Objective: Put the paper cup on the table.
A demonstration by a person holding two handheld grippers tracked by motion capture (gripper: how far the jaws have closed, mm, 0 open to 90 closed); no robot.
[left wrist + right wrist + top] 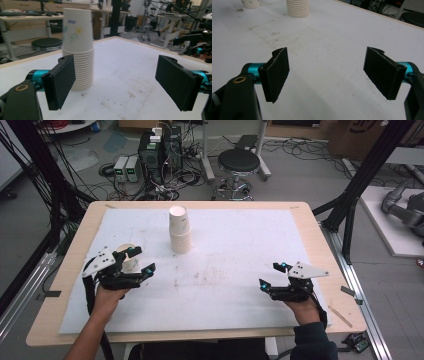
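left gripper (134, 261) wide open, nothing between jaws; single cup (129, 262) sits upside down on sheet just behind it, looks freshly set apart from stack; cup stack (179, 231) upright mid-table, far side; right gripper (274, 275) open, empty, parked low near right edge; white sheet (230, 285) stained, scuffed; stool (239, 166), cables, equipment boxes on floor beyond table

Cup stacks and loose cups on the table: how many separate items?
2: a tall stack of cups at the table's far middle, and a single cup near the left gripper.
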